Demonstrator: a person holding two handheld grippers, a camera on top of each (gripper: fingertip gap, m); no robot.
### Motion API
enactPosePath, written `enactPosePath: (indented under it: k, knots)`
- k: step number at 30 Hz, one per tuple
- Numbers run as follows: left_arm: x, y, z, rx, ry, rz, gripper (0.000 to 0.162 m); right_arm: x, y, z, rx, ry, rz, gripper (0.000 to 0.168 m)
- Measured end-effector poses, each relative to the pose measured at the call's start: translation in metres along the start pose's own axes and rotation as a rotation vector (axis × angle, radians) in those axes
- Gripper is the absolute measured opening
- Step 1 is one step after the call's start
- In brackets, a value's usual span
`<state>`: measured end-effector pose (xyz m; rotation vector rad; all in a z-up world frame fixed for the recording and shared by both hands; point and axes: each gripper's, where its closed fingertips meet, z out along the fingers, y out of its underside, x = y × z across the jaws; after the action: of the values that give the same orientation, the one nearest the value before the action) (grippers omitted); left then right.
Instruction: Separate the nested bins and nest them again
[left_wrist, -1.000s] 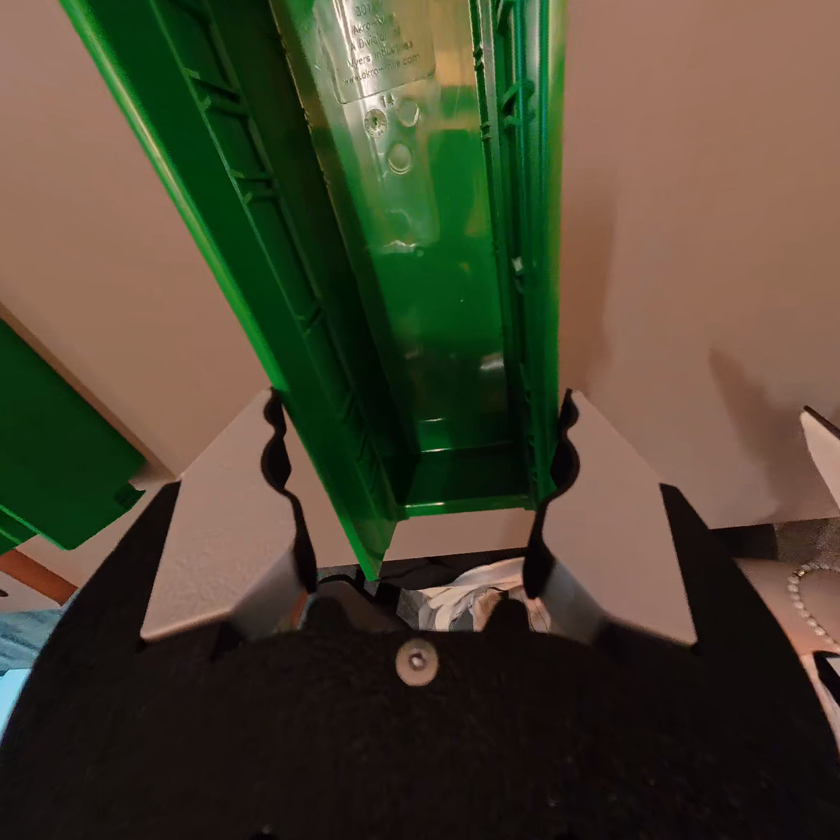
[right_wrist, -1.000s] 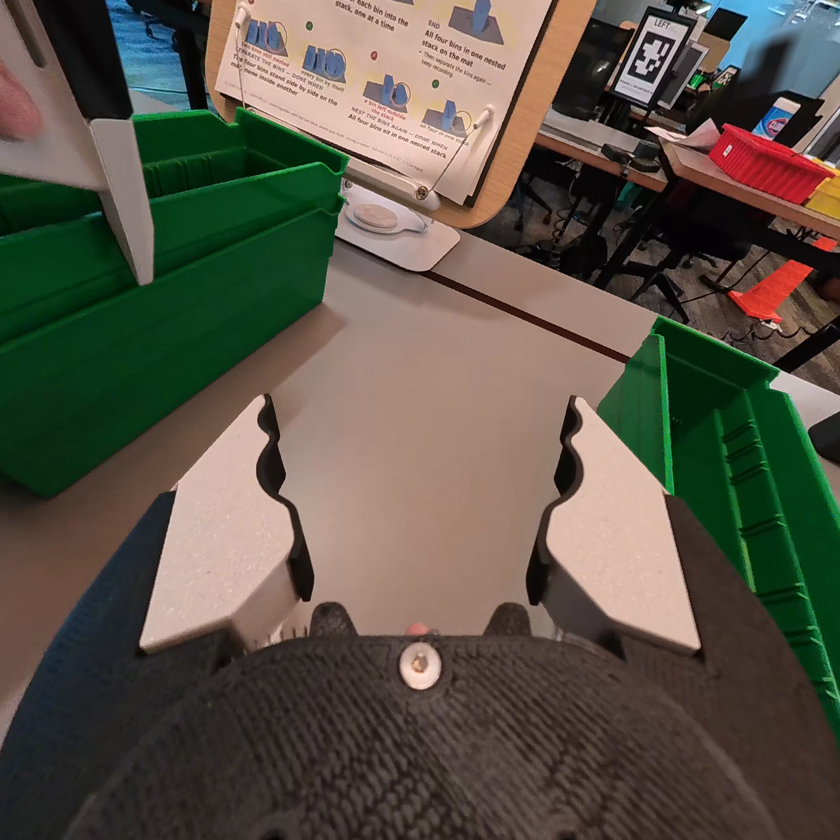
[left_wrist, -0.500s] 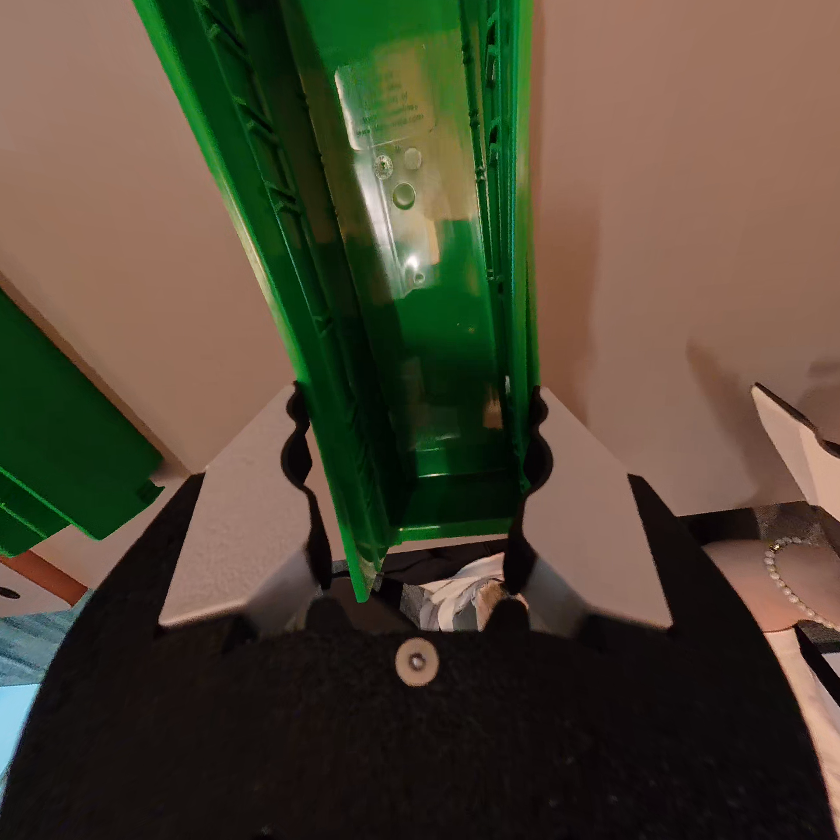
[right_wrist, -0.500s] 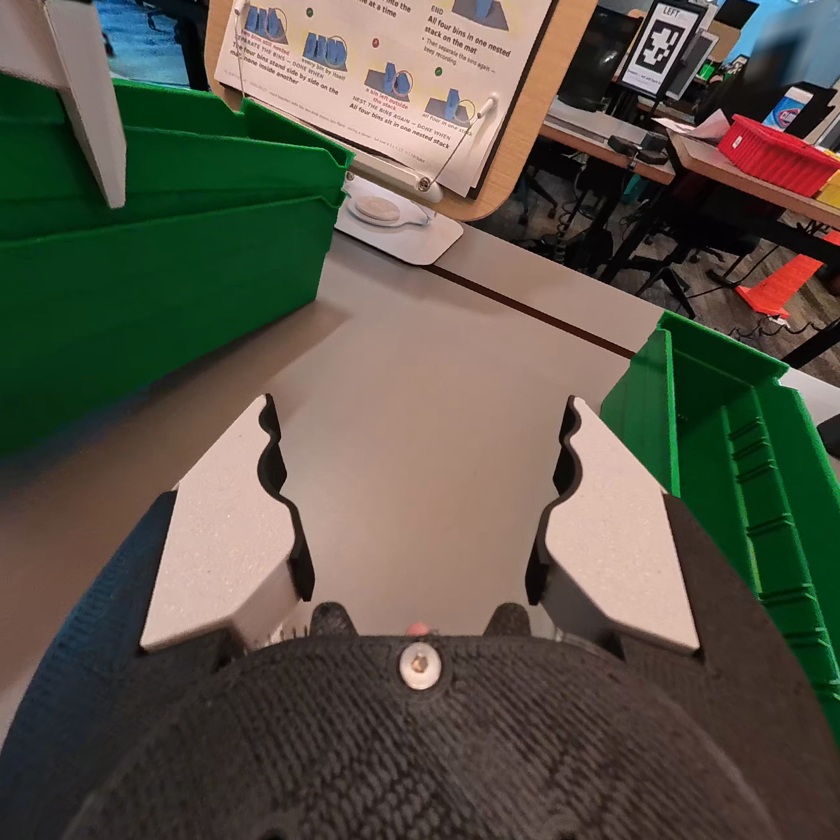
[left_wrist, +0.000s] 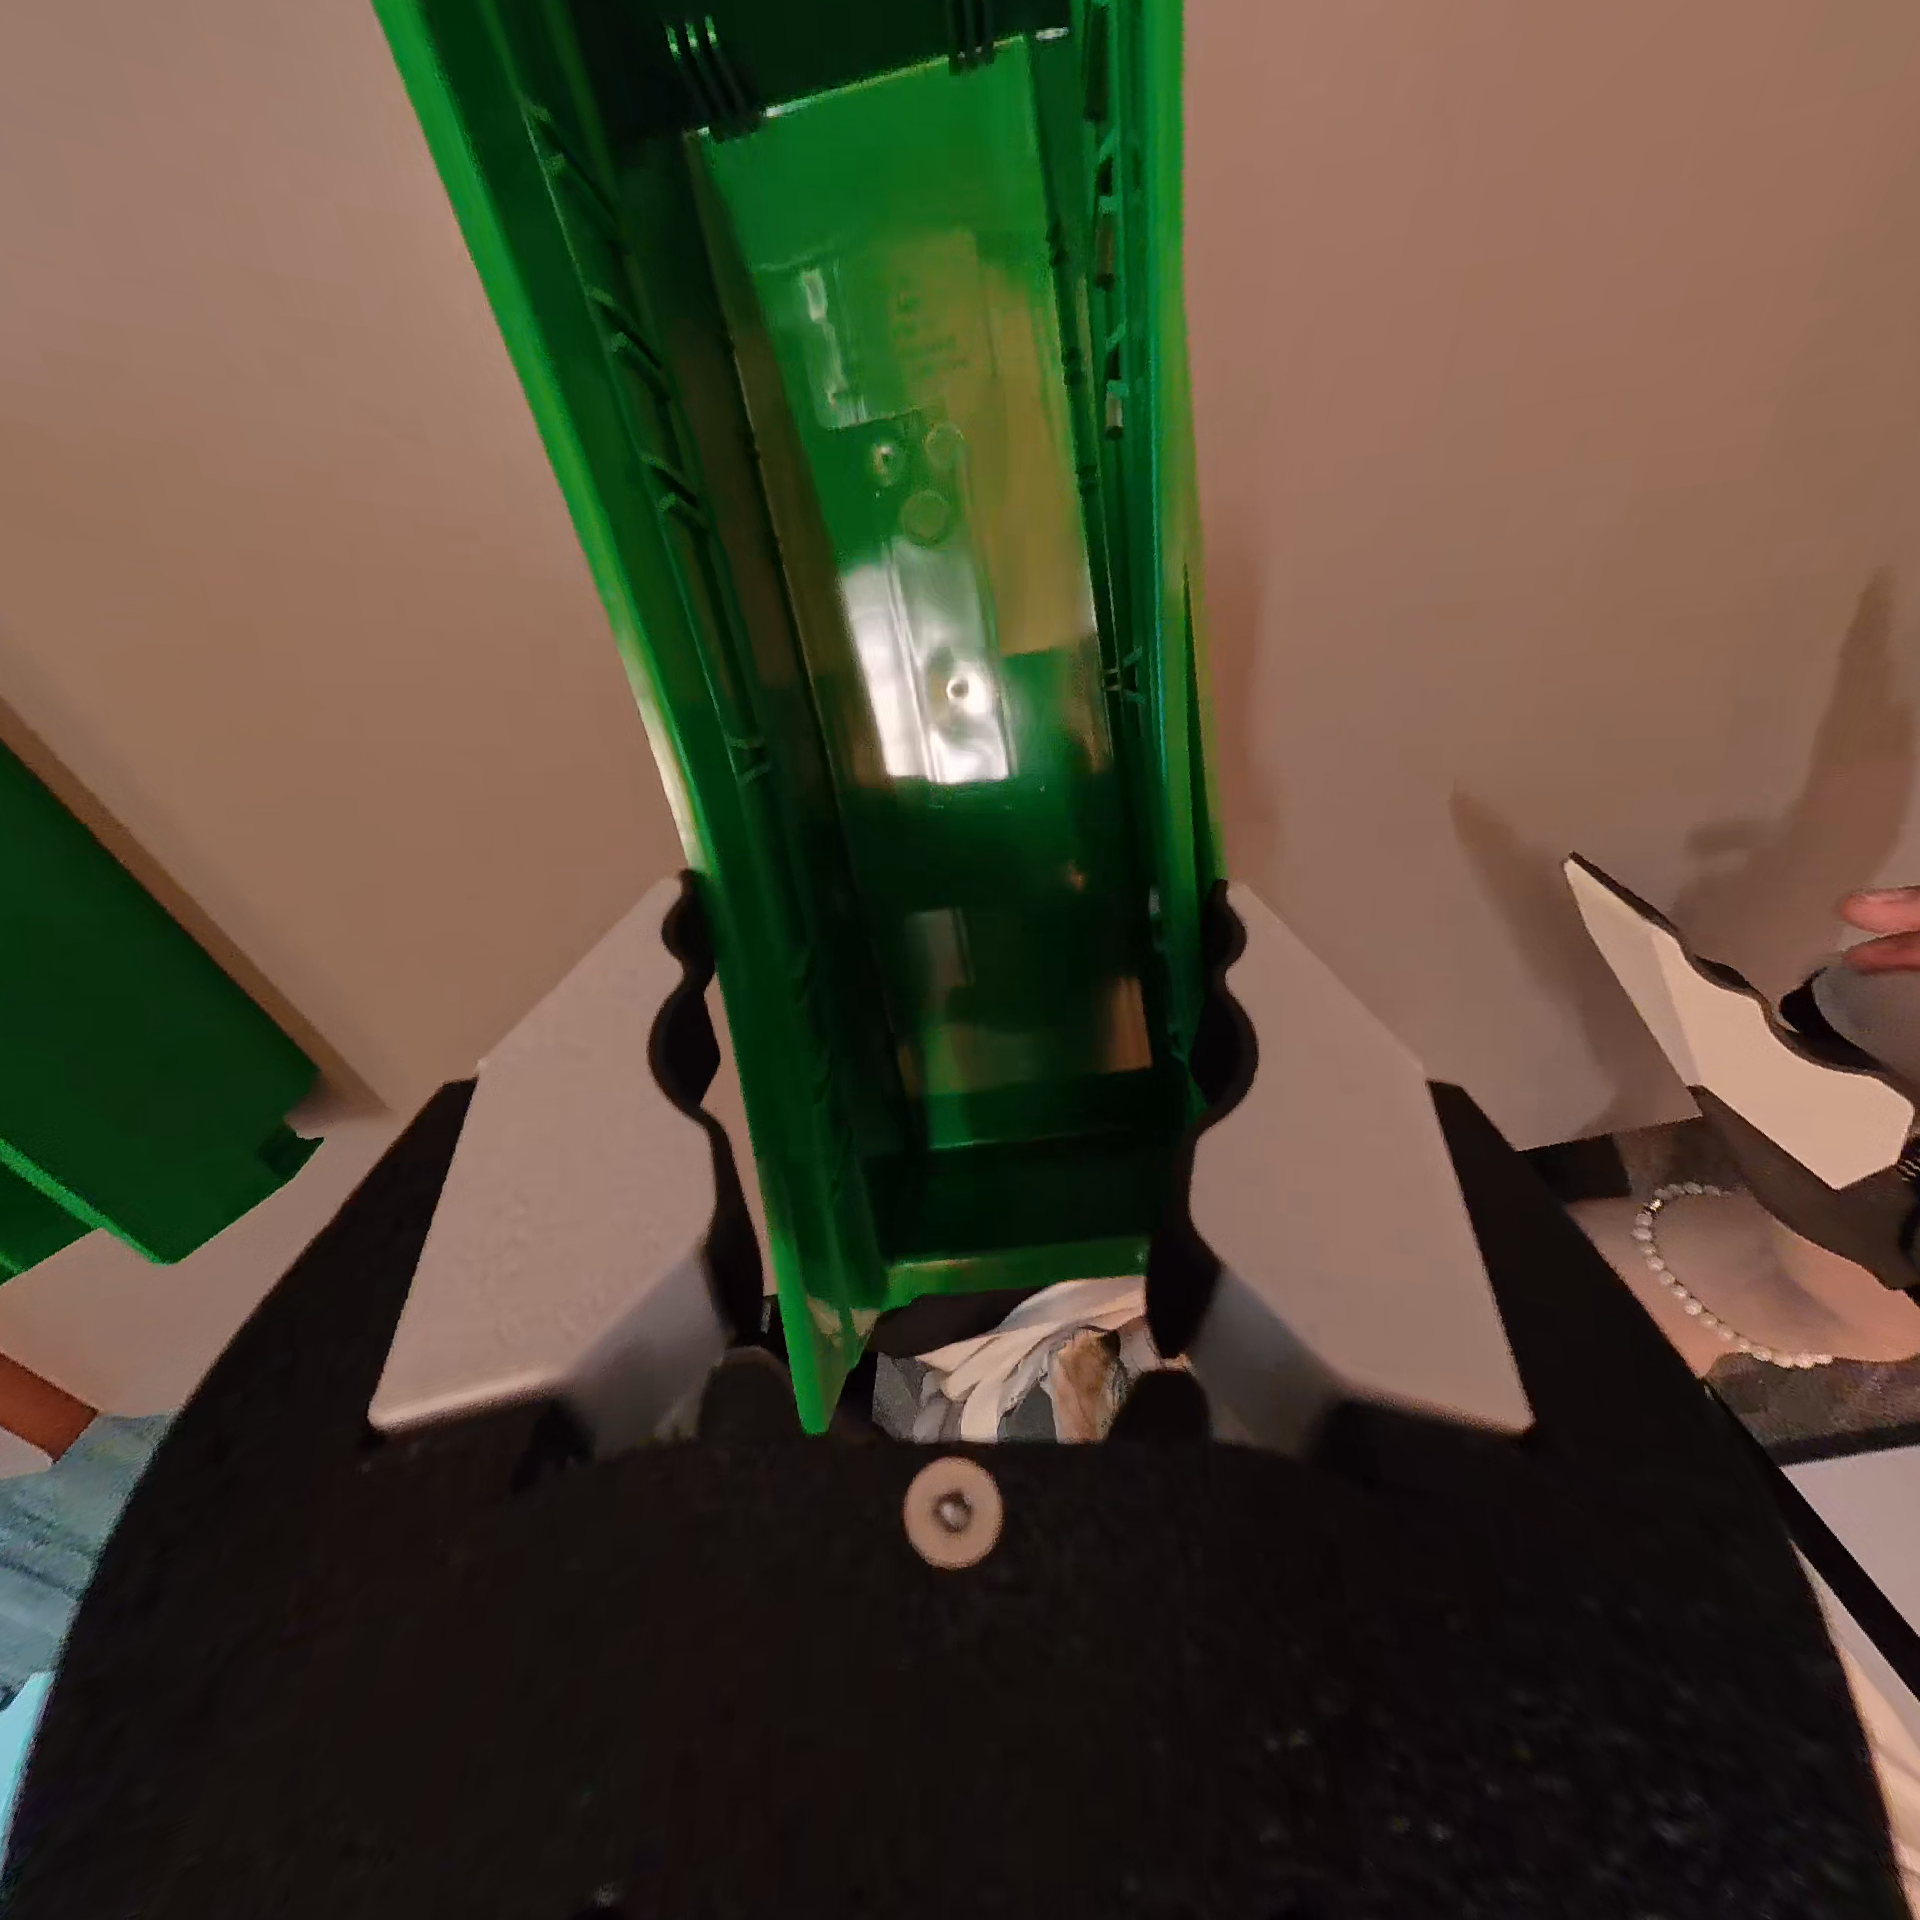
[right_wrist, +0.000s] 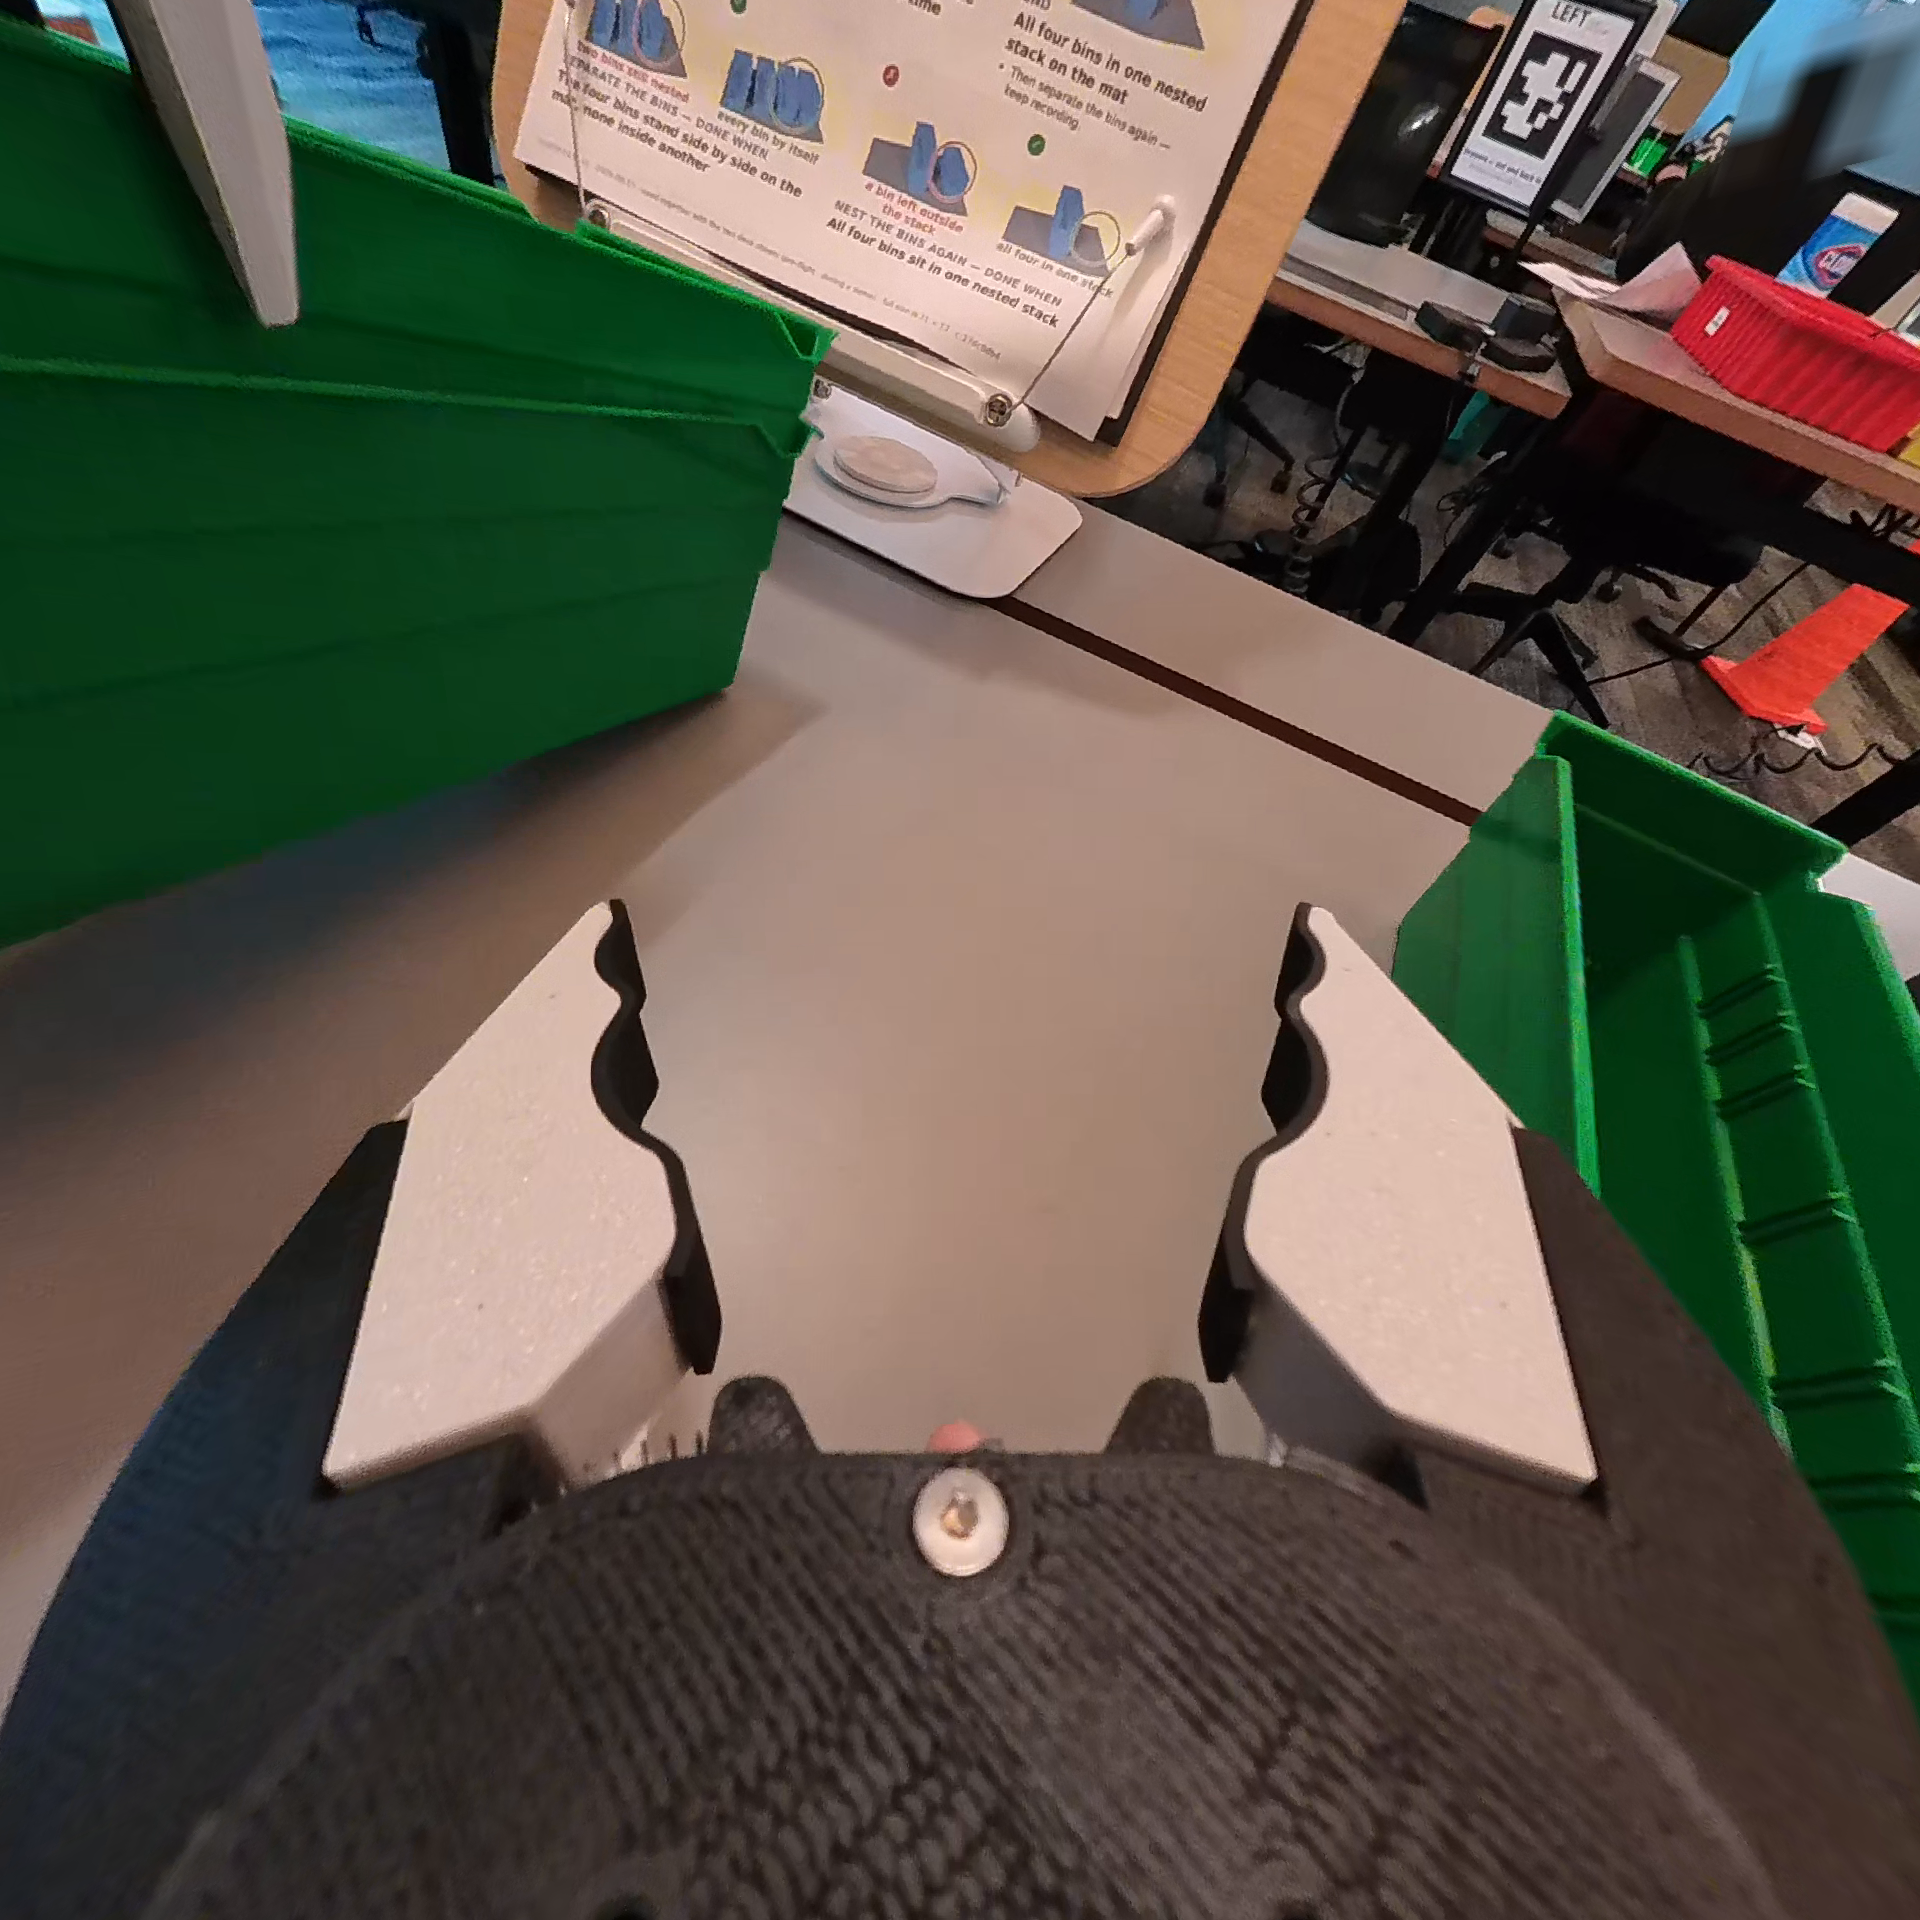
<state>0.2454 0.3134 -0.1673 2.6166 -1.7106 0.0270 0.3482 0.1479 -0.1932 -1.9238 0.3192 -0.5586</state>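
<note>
Grey tabletop (right_wrist: 987, 831) lies clear ahead: keep your left gripper (left_wrist: 951, 1049) clamped across the green bin (left_wrist: 935, 520), lifting straight; right gripper (right_wrist: 951, 1122) spread, empty.

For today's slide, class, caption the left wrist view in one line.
Left gripper clamps the end of a green bin above the table.
</note>
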Motion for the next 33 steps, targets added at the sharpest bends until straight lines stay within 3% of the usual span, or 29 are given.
enactPosePath:
  k: [8, 15, 19, 27, 33]
  knots:
    - [-0.008, 0.013, 0.029, -0.048, -0.033, 0.01, 0.107, -0.004, 0.001, 0.002, -0.008, -0.009, -0.011, 0.12]
    - [-0.011, -0.006, 0.037, 0.037, -0.106, 0.057, 0.116, 0.001, 0.005, 0.002, -0.019, 0.001, -0.003, 0.12]
    - [-0.014, -0.023, 0.028, 0.107, -0.153, 0.08, 0.112, 0.003, 0.007, 0.002, -0.024, 0.001, 0.002, 0.12]
    - [-0.016, -0.015, 0.024, -0.02, -0.159, 0.179, 0.084, 0.003, 0.009, 0.004, -0.027, -0.005, 0.01, 0.12]
    - [-0.017, -0.019, 0.019, 0.017, -0.035, 0.063, 0.079, 0.004, 0.007, 0.004, -0.021, -0.003, 0.012, 0.12]
